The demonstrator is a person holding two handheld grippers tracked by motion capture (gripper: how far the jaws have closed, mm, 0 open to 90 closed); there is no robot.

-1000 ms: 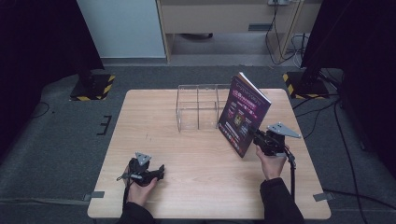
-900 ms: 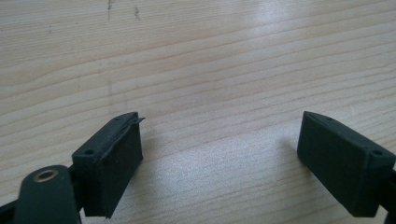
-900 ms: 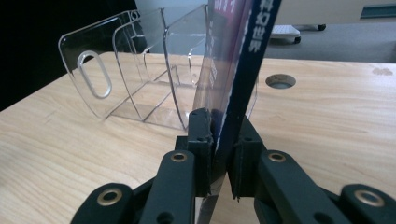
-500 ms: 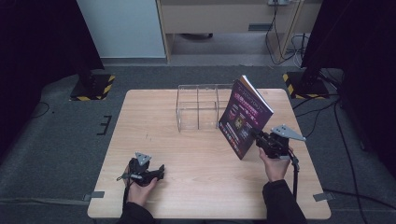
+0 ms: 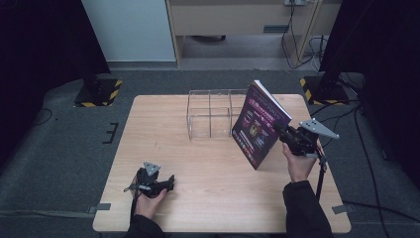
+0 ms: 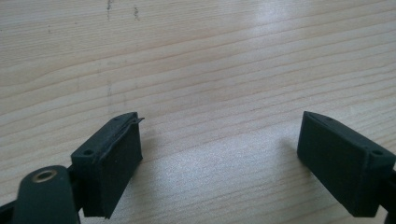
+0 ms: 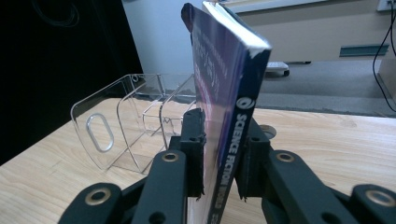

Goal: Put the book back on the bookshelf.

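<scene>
Right gripper view: my right gripper (image 7: 219, 158) has its jaws clamped on the purple book (image 7: 224, 93), spine upright between the pads, clear rack (image 7: 121, 126) just beyond. My left gripper (image 6: 219, 154) rests gaping over bare table (image 6: 196, 56).

Right gripper (image 5: 281, 133), right of centre in the frame, clamps a purple book (image 5: 258, 125) by its spine edge, tilted upright above the wooden table (image 5: 198, 163). Clear acrylic rack (image 5: 210, 114) stands just left of it. Left gripper (image 5: 166, 182) rests at lower left.
</scene>
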